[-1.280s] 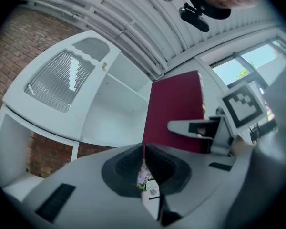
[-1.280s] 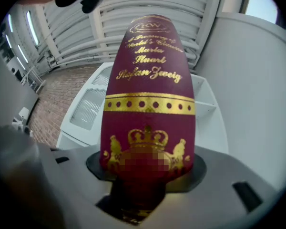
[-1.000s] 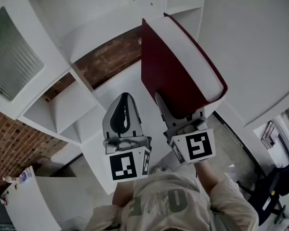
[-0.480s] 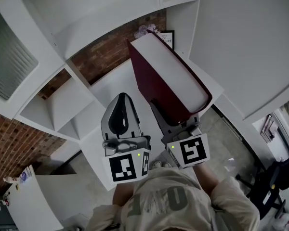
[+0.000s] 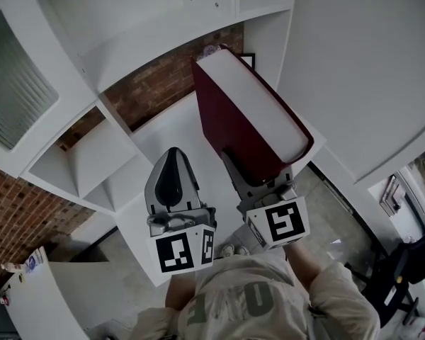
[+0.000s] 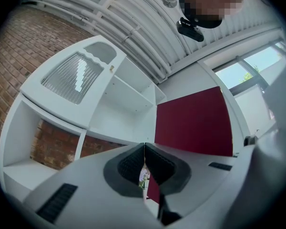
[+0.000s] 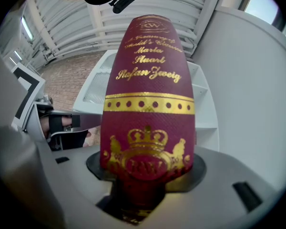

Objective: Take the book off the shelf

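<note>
Around the book (image 7: 148,80), right gripper (image 7: 145,175) jaws clamp wide.

framed picture (image 5: 247,59): only a corner shows past the top edge of the book (image 5: 251,115); its print is too small to read.
pale flowers (image 5: 211,49): mostly behind the book, possibly a small bunch.
right gripper (image 7: 145,175): in the head view its far jaw lies under the book; in its own view the foot of the spine sinks out of sight between the jaws.
shelf (image 5: 163,20): cut off by the head view's top and left edges.
left gripper (image 6: 144,168): a pale sliver shows below its pads, too small to tell.
</note>
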A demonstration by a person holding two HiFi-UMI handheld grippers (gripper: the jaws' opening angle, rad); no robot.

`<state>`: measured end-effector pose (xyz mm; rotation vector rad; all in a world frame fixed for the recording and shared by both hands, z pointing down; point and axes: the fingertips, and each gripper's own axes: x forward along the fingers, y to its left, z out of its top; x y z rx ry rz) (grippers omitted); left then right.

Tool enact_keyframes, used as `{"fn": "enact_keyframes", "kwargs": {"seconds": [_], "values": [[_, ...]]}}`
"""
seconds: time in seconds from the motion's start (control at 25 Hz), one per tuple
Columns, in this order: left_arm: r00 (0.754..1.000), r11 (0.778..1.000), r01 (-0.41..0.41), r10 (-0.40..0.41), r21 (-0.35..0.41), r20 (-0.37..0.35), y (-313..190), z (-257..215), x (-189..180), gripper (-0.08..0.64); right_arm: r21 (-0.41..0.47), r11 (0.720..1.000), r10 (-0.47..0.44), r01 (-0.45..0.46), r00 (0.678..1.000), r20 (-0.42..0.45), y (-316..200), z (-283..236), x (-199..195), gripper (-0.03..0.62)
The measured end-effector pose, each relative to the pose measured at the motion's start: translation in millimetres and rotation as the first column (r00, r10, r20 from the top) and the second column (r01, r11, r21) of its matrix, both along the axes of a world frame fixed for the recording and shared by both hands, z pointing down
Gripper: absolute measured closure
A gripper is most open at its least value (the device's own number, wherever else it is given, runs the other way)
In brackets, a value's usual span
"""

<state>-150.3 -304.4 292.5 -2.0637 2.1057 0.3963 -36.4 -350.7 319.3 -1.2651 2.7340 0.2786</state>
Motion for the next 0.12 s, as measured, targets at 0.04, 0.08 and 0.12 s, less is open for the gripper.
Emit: {"fn": "enact_keyframes", "kwargs": {"seconds": [0.04, 0.08, 0.12], "values": [[1.000, 1.000, 0.000, 0.000, -0.001, -0.004, -0.1, 0.8, -0.2, 0.546, -0.001, 1.000, -0.001, 0.001, 1.000, -0.002, -0.4, 0.1, 0.5, 0.351], [1.000, 1.000, 0.001, -0.001, -0.002, -0.008, -0.3, 1.4, -0.5, 0.546, -0.001, 1.000, -0.001, 0.001, 1.000, -0.005, -0.9, 0.3, 0.7, 0.351], [1.000, 1.000, 0.001, -0.001, -0.003, -0.011, -0.4, 2.0, -0.8, 0.546, -0.002, 1.000, -0.001, 0.001, 1.000, -0.008, -1.3, 0.5, 0.9, 0.351]]}}
